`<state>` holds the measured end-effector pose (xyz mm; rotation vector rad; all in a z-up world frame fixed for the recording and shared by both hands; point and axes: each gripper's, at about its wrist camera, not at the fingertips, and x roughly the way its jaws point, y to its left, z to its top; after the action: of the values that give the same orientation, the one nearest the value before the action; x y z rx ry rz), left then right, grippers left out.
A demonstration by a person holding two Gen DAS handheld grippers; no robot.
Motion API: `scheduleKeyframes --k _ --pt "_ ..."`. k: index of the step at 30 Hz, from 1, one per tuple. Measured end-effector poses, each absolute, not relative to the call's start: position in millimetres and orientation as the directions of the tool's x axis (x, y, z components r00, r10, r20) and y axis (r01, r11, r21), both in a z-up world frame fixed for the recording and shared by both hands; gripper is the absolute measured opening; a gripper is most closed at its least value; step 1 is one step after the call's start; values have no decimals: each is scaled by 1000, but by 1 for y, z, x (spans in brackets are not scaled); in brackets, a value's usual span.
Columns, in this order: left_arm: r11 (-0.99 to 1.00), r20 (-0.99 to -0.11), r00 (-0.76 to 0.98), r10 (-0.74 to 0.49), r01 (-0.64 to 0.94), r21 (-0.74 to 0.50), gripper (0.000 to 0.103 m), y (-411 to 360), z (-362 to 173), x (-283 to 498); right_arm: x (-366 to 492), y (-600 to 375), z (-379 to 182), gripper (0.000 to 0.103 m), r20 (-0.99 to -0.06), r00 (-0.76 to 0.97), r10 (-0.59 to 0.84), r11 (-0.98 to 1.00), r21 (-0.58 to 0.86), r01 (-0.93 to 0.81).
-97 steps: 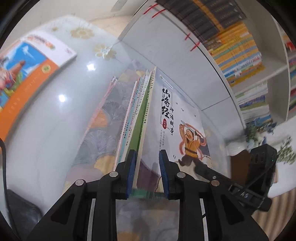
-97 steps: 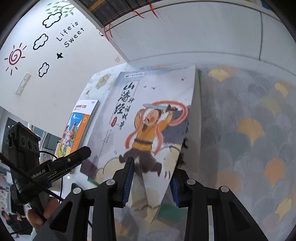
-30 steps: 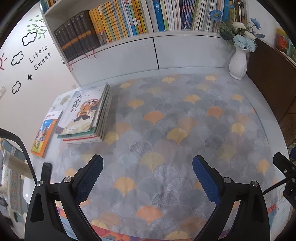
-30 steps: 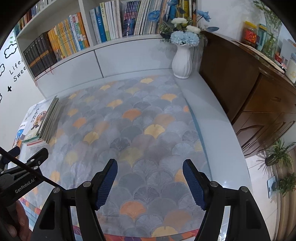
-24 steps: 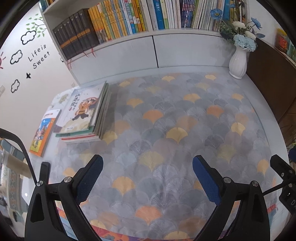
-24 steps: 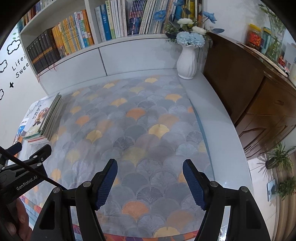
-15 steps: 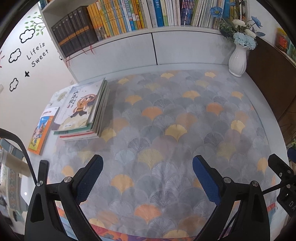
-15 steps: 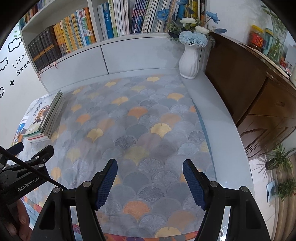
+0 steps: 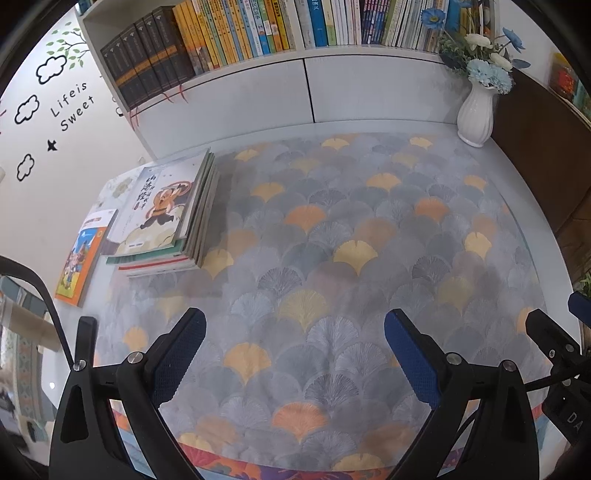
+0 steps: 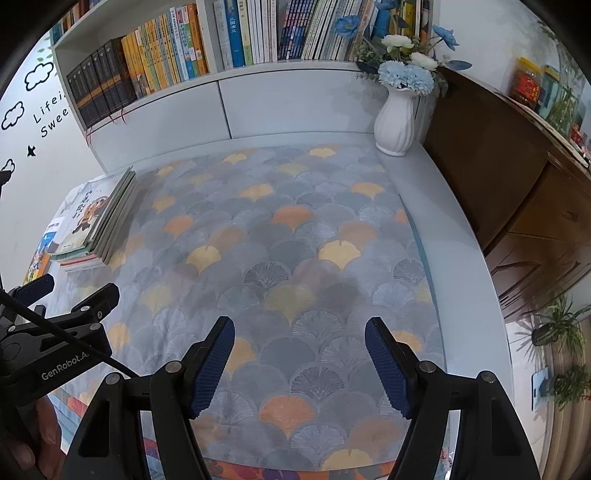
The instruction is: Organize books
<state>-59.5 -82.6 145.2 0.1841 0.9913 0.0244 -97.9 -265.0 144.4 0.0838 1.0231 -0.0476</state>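
A stack of picture books (image 9: 166, 218) lies flat at the left edge of the fan-patterned tablecloth (image 9: 332, 258), topped by a book with a sword-wielding cartoon figure. The same stack (image 10: 92, 225) shows at the left of the right wrist view. An orange-and-blue book (image 9: 83, 258) lies alone on the white table left of the stack. My left gripper (image 9: 293, 328) hovers over the near part of the cloth, open and holding nothing. My right gripper (image 10: 299, 341) hangs open over the cloth too, nothing between its blue pads (image 10: 214, 365). Both are well back from the stack.
A white bookcase (image 9: 258, 33) full of upright books runs along the back. A white vase of blue and white flowers (image 9: 476, 114) stands at the back right corner. A brown wooden cabinet (image 10: 517, 177) borders the table on the right. A hand (image 10: 33, 439) holds the left gripper.
Both grippers earlier gripped the books standing on edge; now the books lie flat in a stack, and the grippers stand open, pulled far back. Over the last second, almost nothing moved.
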Motion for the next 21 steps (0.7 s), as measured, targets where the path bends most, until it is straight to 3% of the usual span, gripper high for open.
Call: scheduleKeyframes --k 21 --pt "987 -845 532 58 94 127 97 -79 141 -62 -100 -257 143 71 -857 515 -2 997 38 67"
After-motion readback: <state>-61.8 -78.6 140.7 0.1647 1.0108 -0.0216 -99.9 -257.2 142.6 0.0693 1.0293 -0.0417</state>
